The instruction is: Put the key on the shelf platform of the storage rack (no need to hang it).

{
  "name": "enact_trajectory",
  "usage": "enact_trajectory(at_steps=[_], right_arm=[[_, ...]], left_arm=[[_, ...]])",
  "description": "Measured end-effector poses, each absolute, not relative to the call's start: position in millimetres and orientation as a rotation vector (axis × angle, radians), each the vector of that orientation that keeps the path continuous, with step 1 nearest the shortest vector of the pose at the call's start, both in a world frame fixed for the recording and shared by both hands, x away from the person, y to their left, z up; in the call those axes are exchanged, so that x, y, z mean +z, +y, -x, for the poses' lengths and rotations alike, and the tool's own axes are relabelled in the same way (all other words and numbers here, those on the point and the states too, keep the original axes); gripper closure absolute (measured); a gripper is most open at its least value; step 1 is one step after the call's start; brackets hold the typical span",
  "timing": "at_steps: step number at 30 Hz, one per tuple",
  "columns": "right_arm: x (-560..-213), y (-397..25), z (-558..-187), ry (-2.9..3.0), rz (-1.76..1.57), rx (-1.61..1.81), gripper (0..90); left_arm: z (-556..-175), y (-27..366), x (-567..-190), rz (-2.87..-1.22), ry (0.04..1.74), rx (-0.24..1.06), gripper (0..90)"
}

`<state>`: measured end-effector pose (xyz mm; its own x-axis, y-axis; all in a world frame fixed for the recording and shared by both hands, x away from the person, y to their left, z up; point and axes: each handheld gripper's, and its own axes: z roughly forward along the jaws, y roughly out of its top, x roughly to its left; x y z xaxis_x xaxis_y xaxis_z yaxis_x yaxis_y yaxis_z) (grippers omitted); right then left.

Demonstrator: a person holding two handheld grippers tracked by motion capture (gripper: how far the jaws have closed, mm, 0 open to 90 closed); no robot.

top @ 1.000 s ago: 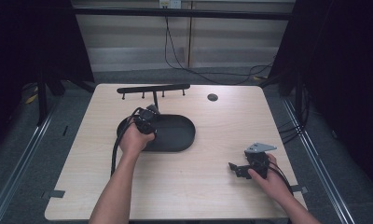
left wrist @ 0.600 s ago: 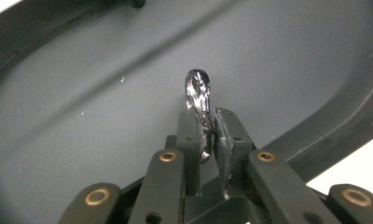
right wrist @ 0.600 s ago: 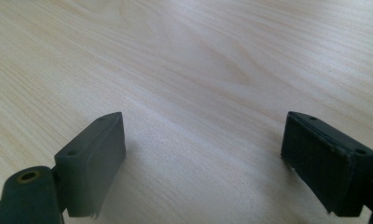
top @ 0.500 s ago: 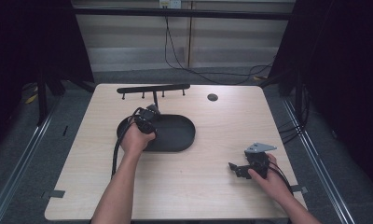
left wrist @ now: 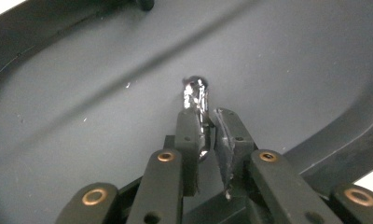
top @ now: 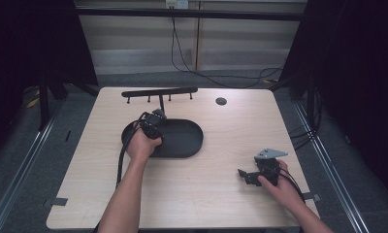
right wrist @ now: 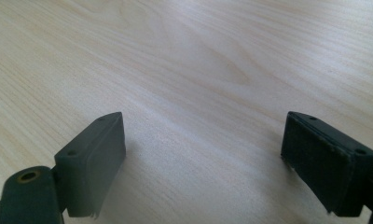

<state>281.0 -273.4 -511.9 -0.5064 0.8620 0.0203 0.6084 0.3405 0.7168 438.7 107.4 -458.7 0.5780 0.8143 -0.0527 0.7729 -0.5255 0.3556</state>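
Left hand-held gripper clenched on shiny metal piece over black tray | right hand-held gripper released | writing: unreadable

Lab recording booth: black curtains, bare wooden table, wall socket, trailing cables.
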Motion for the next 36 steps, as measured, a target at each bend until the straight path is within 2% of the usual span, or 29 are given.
enact_trajectory(at_steps=[3, 25, 36], right_arm=[[-511.8, -273.4, -281.0, 2.248, -1.299, 0.965, 13.1], [-511.9, -273.4, -281.0, 2.247, -1.299, 0.965, 13.1], [-511.9, -273.4, -281.0, 2.248, -1.299, 0.965, 13.1]], left_arm=[[-438.5, 107.3, -457.8, -2.467, 1.282, 0.18, 76.4], [-434.8, 112.3, -447.3, -2.445, 1.295, 0.165, 69.6], [-430.7, 113.7, -441.1, -2.419, 1.299, 0.124, 61.0]])
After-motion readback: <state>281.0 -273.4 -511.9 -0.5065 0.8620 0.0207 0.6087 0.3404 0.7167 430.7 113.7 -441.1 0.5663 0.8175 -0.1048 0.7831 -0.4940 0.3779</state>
